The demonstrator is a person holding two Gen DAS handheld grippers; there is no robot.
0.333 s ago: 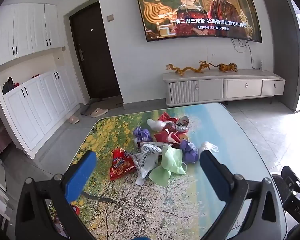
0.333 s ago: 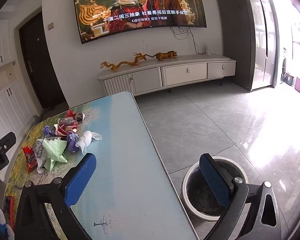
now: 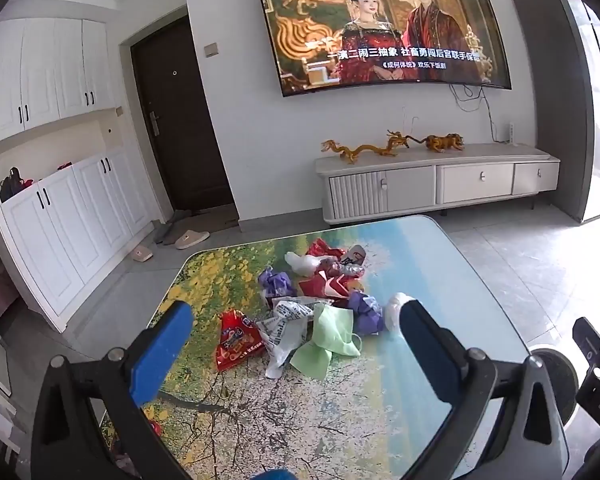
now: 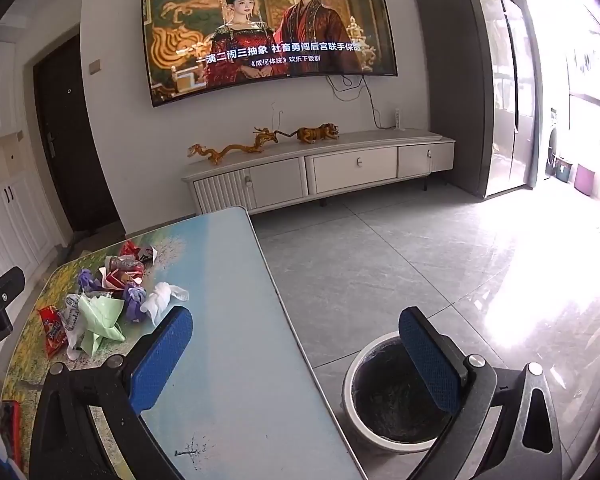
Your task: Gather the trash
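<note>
A heap of trash (image 3: 320, 300) lies on the picture-printed table (image 3: 340, 412): a red snack bag (image 3: 236, 338), a printed white wrapper (image 3: 286, 322), a green cloth (image 3: 328, 340), purple wrappers (image 3: 366, 312), red wrappers (image 3: 328, 280) and a white tissue (image 3: 394, 308). My left gripper (image 3: 296, 328) hangs open just short of the heap, nothing between its blue pads. My right gripper (image 4: 296, 336) stands open over the table's right edge, empty. The same heap (image 4: 108, 296) lies to its left. A round white bin (image 4: 396, 396) with a dark liner sits on the floor beside the table.
A TV cabinet (image 3: 436, 184) with dragon and tiger figurines stands against the far wall under a wall television (image 3: 384, 28). White cupboards (image 3: 60, 208) and a dark door (image 3: 180, 120) are at the left, slippers (image 3: 192, 238) on the floor. Grey tiles (image 4: 420, 260) stretch to the right.
</note>
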